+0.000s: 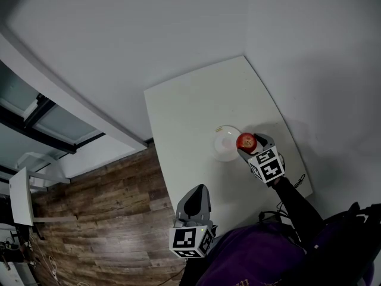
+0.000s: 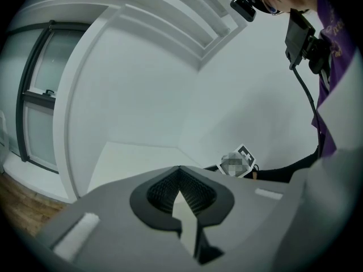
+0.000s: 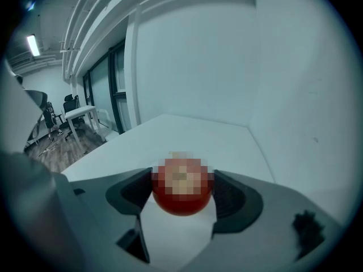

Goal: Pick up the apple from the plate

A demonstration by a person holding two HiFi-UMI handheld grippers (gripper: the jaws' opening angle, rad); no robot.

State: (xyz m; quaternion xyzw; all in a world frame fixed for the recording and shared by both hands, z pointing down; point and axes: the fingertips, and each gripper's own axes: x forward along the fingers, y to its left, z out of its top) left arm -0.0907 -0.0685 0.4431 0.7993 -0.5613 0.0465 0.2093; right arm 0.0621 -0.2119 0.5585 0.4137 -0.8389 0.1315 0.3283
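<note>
the right gripper (image 1: 246,144) is clamping its jaws on the red apple (image 1: 244,140), holding it at the right edge of the white plate (image 1: 222,149) on the white table (image 1: 190,106). the left gripper (image 1: 198,190) is hovering by the table's near edge, well apart from the plate, with its jaws pressed together on nothing.

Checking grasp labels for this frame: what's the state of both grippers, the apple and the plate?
Left hand-held gripper: shut, empty.
Right hand-held gripper: shut on the round red apple.
Apple: gripped between the jaws, by the plate's right edge; can't tell if it's lifted clear.
Round white plate: flat on the white table, visible surface bare.
</note>
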